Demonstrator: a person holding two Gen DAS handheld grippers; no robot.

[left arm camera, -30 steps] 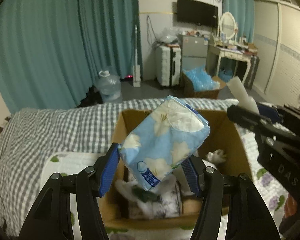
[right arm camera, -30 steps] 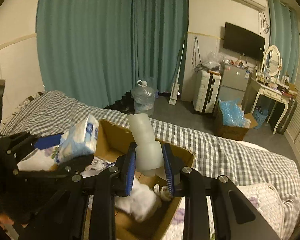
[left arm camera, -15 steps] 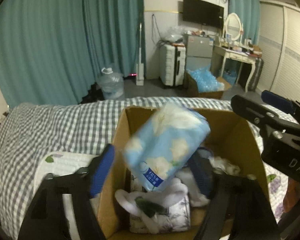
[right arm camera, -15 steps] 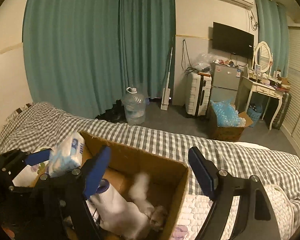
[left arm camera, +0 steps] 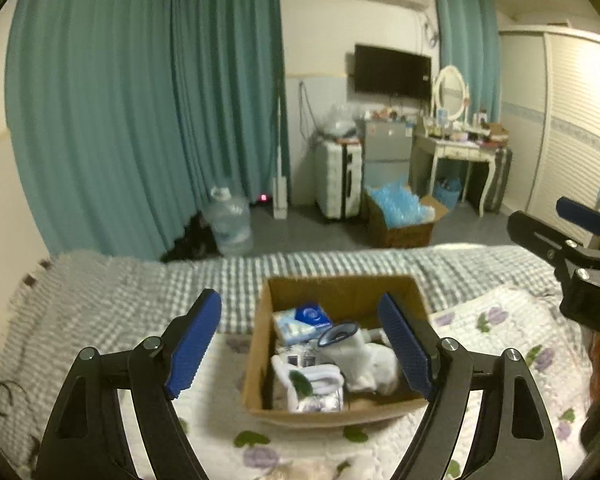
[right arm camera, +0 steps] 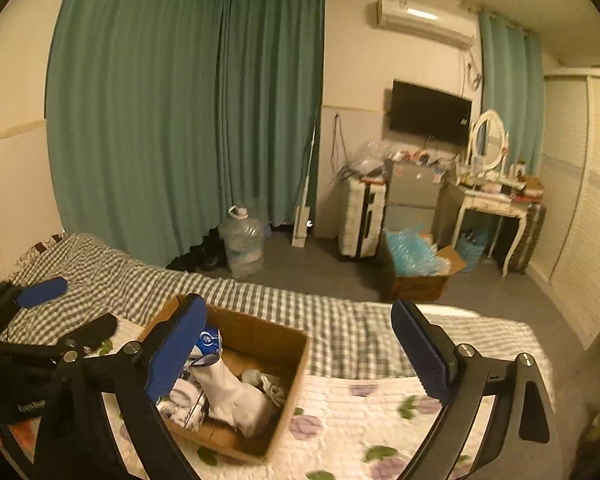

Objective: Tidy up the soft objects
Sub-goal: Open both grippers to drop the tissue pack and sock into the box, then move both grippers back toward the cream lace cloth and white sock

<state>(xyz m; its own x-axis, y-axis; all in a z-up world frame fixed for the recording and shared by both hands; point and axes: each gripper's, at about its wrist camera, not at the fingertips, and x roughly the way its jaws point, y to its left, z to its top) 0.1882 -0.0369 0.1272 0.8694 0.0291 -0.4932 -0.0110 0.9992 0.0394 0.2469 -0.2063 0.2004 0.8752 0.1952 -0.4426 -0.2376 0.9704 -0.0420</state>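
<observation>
A brown cardboard box (left arm camera: 260, 344) stands on the bed; it also shows in the right wrist view (right arm camera: 292, 376). Inside lie a blue floral tissue pack (left arm camera: 300, 322), a white soft roll (left arm camera: 352, 344) and white folded cloth (left arm camera: 312, 376). The white roll (right arm camera: 236, 392) and tissue pack (right arm camera: 210, 340) show in the right wrist view too. My left gripper (left arm camera: 300, 348) is open and empty, raised above the box. My right gripper (right arm camera: 300, 356) is open and empty, above and to the right of the box. The right gripper (left arm camera: 572, 232) shows at the right edge of the left wrist view.
The box rests on a floral quilt (right arm camera: 380, 412) over a grey checked sheet (left arm camera: 120, 288). Past the bed are teal curtains (left arm camera: 140, 120), a water jug (left arm camera: 230, 224), a suitcase (left arm camera: 338, 180), a box of blue bags (left arm camera: 400, 208) and a dressing table (left arm camera: 456, 152).
Both grippers opened: the tissue pack and the white roll dropped into the box. Both grippers then rose and pulled back from the box.
</observation>
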